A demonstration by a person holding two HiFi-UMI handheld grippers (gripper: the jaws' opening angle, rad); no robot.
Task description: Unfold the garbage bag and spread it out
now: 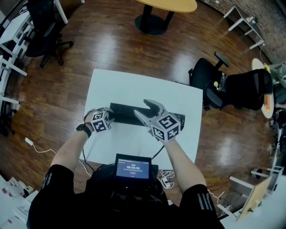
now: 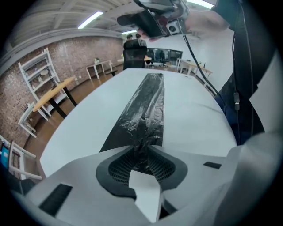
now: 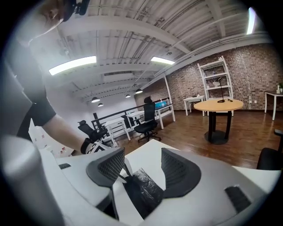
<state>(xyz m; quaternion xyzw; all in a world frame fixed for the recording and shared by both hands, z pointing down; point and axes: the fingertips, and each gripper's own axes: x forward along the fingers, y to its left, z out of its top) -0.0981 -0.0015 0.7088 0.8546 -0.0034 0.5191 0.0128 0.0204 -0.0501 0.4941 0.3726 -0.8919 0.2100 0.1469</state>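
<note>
The black garbage bag (image 1: 127, 115) lies as a long folded strip across the white table (image 1: 134, 85). My left gripper (image 1: 109, 117) is at the strip's left end. In the left gripper view, that gripper (image 2: 142, 154) is shut on the bag (image 2: 148, 101), with bunched plastic pinched between the pads, and the rest of the strip runs flat away from it. My right gripper (image 1: 144, 109) hovers over the strip's middle, open, touching nothing. In the right gripper view, the bag (image 3: 143, 187) shows below the wide gap between the right gripper's (image 3: 142, 159) pads.
A black office chair (image 1: 210, 85) stands close to the table's right corner. A round wooden table (image 1: 165, 4) is beyond the far edge. A small screen (image 1: 133, 167) sits at my chest, with cables (image 1: 166, 178) beside it. More chairs and desks line the left wall.
</note>
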